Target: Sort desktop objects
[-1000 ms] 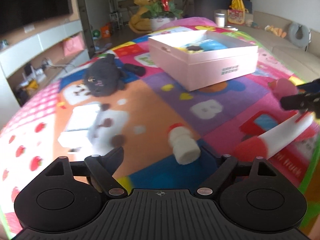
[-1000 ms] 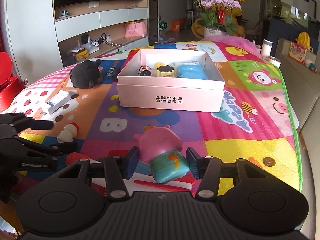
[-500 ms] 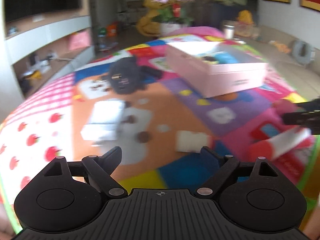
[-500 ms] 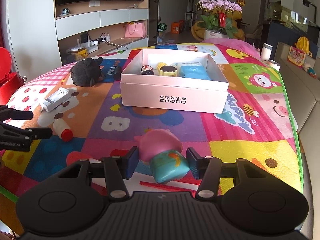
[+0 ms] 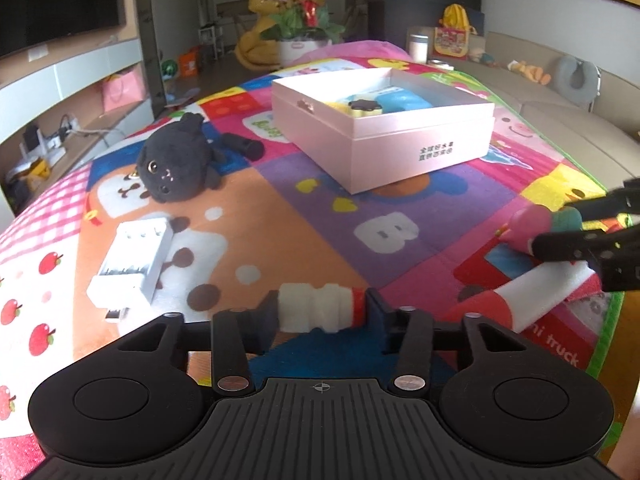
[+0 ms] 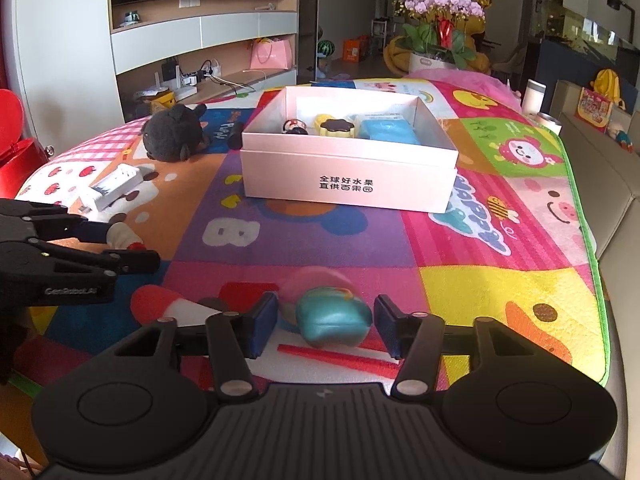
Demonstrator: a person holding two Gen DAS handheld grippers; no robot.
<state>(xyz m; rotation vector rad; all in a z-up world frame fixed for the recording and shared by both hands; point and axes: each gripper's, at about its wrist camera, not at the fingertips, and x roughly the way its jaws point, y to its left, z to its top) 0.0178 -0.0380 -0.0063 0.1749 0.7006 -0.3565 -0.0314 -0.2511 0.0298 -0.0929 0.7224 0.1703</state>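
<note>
A small white bottle with a red cap (image 5: 316,312) lies sideways on the colourful play mat. My left gripper (image 5: 322,314) is closing on it, with a pad against each end. In the right wrist view the left gripper (image 6: 132,248) sits at the left edge with the bottle (image 6: 120,236) between its fingers. My right gripper (image 6: 326,322) is opening around a pink-and-teal toy figure (image 6: 332,318), which is blurred and has a small gap at each pad. The pink box (image 6: 348,184) stands open further back with several items inside.
A black plush cat (image 5: 172,168) and a white charger (image 5: 136,256) lie to the left on the mat. A red-and-white foam stick (image 5: 520,300) lies at the right, near the right gripper (image 5: 560,226). The mat's green edge (image 6: 588,248) runs along a sofa.
The left jaws have come together on the white bottle, which now lies crosswise between them. The right jaws have spread a little and the pink-and-teal toy has gone blurry between them.
</note>
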